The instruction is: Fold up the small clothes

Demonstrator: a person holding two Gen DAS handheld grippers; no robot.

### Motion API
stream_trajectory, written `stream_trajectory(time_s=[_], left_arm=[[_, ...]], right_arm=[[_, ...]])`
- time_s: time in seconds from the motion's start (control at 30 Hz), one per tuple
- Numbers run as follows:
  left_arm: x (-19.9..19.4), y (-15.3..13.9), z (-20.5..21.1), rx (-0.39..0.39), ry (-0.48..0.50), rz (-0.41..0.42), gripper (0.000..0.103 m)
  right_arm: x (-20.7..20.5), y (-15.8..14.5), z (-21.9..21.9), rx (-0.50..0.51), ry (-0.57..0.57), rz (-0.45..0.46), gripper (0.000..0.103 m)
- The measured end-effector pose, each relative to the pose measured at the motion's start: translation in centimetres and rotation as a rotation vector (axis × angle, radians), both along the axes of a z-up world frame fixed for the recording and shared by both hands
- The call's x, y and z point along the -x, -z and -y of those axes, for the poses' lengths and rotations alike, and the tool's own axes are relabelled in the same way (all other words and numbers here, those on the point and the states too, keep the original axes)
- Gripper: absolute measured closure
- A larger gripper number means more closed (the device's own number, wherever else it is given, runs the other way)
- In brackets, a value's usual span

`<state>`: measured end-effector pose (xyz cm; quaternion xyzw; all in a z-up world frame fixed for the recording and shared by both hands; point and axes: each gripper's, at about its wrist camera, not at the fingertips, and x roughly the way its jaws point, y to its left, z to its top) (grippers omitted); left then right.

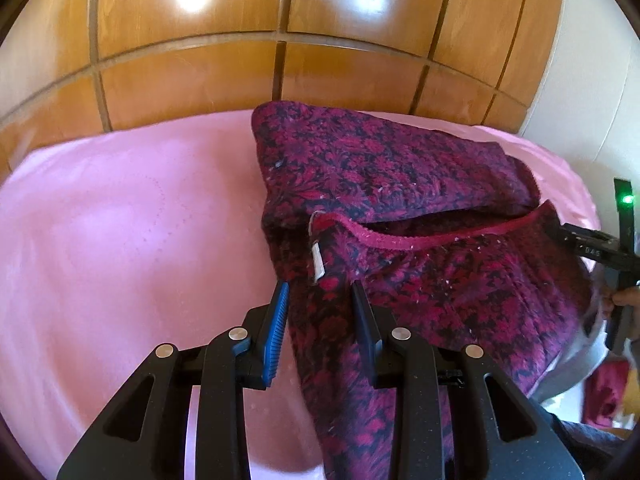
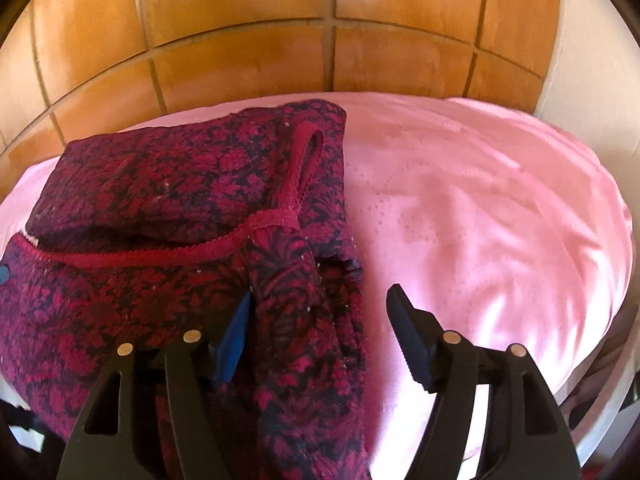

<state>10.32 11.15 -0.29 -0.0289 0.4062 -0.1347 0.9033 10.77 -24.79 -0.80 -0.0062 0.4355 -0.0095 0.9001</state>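
Left wrist view: a dark red and black floral garment (image 1: 400, 208) lies partly folded on a pink sheet (image 1: 120, 220).

Its upper part is doubled over, a red-trimmed edge running across the middle, and a white label (image 1: 318, 258) shows near the left gripper (image 1: 320, 292). That gripper's jaws stand apart, astride the garment's near edge, the blue pad on the pink sheet side. From the right wrist, the right gripper (image 2: 322, 300) is spread wide over the garment's other edge, clamping nothing. Behind the sheet stands a wooden panelled wall (image 1: 280, 60).
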Motion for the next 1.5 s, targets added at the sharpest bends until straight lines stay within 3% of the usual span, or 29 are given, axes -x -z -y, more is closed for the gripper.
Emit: stream_trajectory(time_s=[0.13,0.43,0.53,0.63,0.83,0.93,1.2,1.37,1.5], left_arm=[[0.5,0.0,-1.7,0.085,0.037,-0.026,0.072],[-0.4,0.0,-1.2,0.169,0.09,-0.045,0.072],[-0.9,0.2,-0.9,0.184,0.095,-0.059,0.072],[-1.1,0.2,-0.7,0.197,0.103,-0.059,0.072],[-1.0,0.1,-0.9,0.193,0.097,-0.042,0.08],[-0.8,-0.1,-0.9,0.184,0.103,-0.022,0.086],[1.4,-1.4,-1.6,0.201,0.099,0.056,0.09],[3.4,-3.9,-2.1,0.243,0.091,0.131,0.09],[2.8,-6.7,-2.3,0.272,0.093,0.201,0.091]], right_arm=[[0.8,-0.9,0.0,-0.003,-0.029,0.017,0.036],[1.2,-1.4,-0.6,-0.04,-0.063,0.02,0.048],[0.5,-0.8,-0.7,-0.038,-0.069,0.005,0.055],[-0.2,-0.2,-0.9,-0.051,-0.088,-0.019,0.07],[-0.2,0.0,-1.3,-0.037,-0.101,-0.02,0.08],[0.1,-0.2,-1.4,-0.029,-0.101,-0.013,0.083],[1.8,-2.1,-2.0,-0.017,-0.122,0.02,0.087],[3.7,-5.4,-1.4,-0.058,-0.135,0.071,0.088],[3.5,-8.3,-0.9,-0.11,-0.134,0.129,0.088]])
